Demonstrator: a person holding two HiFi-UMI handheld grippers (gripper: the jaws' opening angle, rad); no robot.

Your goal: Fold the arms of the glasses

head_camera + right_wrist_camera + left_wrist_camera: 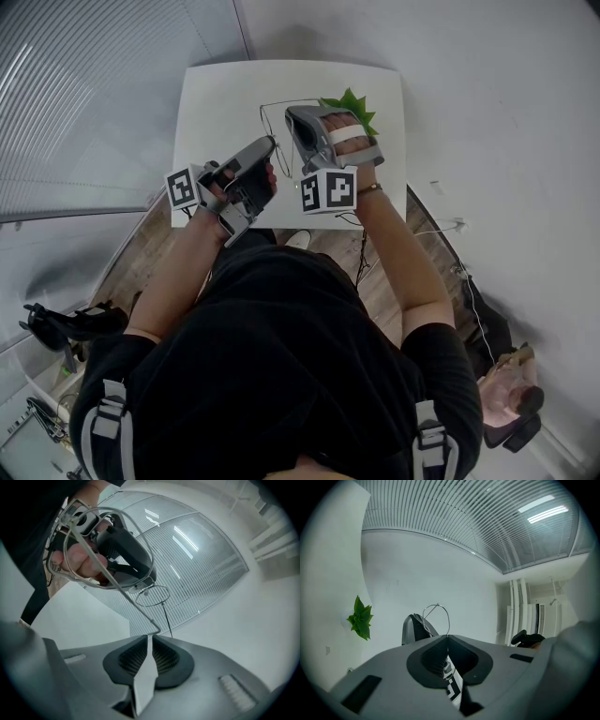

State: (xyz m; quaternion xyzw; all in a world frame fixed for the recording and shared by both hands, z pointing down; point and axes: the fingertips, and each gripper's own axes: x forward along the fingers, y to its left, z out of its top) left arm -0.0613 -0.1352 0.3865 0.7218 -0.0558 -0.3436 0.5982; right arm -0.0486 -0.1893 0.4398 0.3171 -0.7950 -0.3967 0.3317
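Thin wire-framed glasses [281, 101] hang above the white table [216, 103] between my two grippers. My left gripper [270, 142] is shut on the frame: in the left gripper view a round lens rim [437, 616] rises straight out of its closed jaws [447, 637]. In the right gripper view the frame [101, 550] spreads in front of the left gripper [126, 557], and one arm [136, 606] runs down towards me. Its bent tip ends just above the mouth of my right gripper [150, 637], whose jaws stand a narrow slit apart with nothing pressed between them.
A green plant [349, 105] sits at the table's far right edge, close behind the right gripper [292, 114]. A slatted glass wall [84, 94] runs along the left. Cables [441, 230] and a bag [506, 394] lie on the floor to the right.
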